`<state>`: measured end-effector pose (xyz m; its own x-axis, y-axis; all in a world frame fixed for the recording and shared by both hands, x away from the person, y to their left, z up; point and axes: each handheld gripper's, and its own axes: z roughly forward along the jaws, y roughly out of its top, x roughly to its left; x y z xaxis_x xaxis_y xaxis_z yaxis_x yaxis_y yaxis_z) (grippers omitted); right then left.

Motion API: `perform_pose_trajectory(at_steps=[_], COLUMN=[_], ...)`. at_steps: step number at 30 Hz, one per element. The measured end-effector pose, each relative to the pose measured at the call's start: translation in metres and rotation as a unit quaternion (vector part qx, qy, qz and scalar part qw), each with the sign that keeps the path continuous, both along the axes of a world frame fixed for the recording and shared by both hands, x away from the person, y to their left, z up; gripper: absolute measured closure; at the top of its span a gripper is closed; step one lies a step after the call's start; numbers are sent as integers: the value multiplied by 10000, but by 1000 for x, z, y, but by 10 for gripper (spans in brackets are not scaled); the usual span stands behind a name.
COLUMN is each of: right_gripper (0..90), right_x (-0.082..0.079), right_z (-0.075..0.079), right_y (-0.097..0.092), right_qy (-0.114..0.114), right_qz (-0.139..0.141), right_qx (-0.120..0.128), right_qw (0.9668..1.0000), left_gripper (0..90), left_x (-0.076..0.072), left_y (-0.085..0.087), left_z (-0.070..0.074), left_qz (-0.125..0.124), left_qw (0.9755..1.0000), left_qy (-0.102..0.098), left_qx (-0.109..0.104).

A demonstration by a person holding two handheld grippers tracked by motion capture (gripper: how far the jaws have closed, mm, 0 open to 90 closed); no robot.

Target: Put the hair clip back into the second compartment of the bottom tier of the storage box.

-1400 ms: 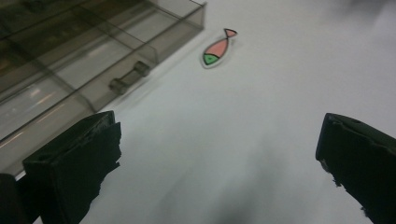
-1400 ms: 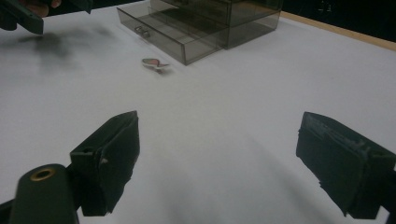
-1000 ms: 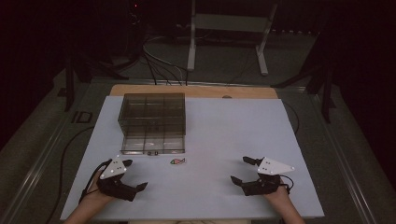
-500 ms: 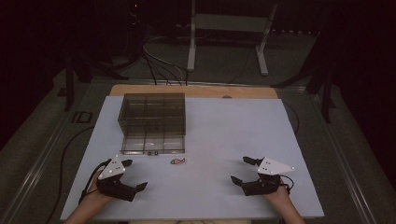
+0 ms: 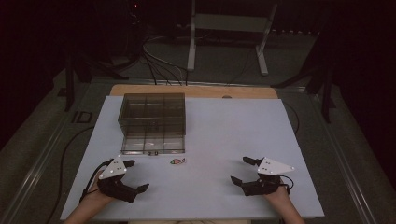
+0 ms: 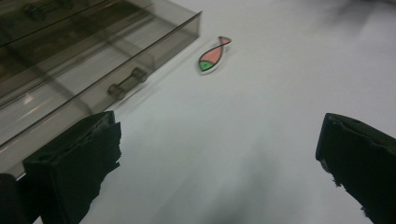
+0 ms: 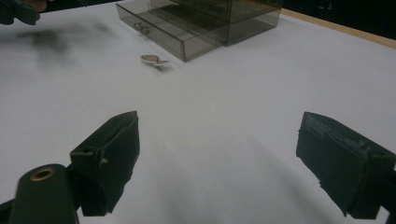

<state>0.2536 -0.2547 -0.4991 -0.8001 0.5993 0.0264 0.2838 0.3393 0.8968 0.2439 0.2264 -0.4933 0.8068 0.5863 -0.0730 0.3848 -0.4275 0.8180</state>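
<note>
Here the left gripper (image 5: 131,176) rests low on the white table (image 5: 224,135) near its front left corner, its jaws spread wide with nothing between them. The small fish-shaped piece (image 5: 177,161), pink with a green head, lies flat on the table just in front of the smoky clear drawer box (image 5: 153,122), near that box's front right corner and apart from it. The box's bottom drawer (image 6: 93,88) stands pulled out a little, its small bar handle facing the person. The right gripper (image 5: 243,171) sits near the front right of the table, well apart from the fish, its jaws likewise wide and empty
</note>
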Motion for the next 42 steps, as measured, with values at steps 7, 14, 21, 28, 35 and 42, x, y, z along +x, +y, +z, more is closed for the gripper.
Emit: perform_pose_trajectory(at_steps=[7,14,21,28,35,42], right_gripper=[133,134,133,133,134,134], right_x=[-1,0,0,-1,-1,-1], right_z=[0,0,0,1,1,1], right_y=[1,1,1,1,1,1], right_qy=[-11,-12,-8,-7,1,4], right_qz=[-6,-6,-5,-9,2,7], right_qx=[-9,-26,-5,1,14,12], right_qw=[10000,10000,10000,10000,10000,10000], left_gripper=[0,0,0,0,0,0], left_x=[1,3,6,9,14,22], left_y=[-2,-3,-6,-11,-17,-27], left_z=[9,27,43,59,70,80], left_qz=[-72,-203,-328,-605,-853,-1017], left_qw=[9999,9995,9990,9977,9960,9943], left_qy=[11,-8,-104,-165,-185,-258], left_qx=[-118,-261,-276,-247,-203,-173])
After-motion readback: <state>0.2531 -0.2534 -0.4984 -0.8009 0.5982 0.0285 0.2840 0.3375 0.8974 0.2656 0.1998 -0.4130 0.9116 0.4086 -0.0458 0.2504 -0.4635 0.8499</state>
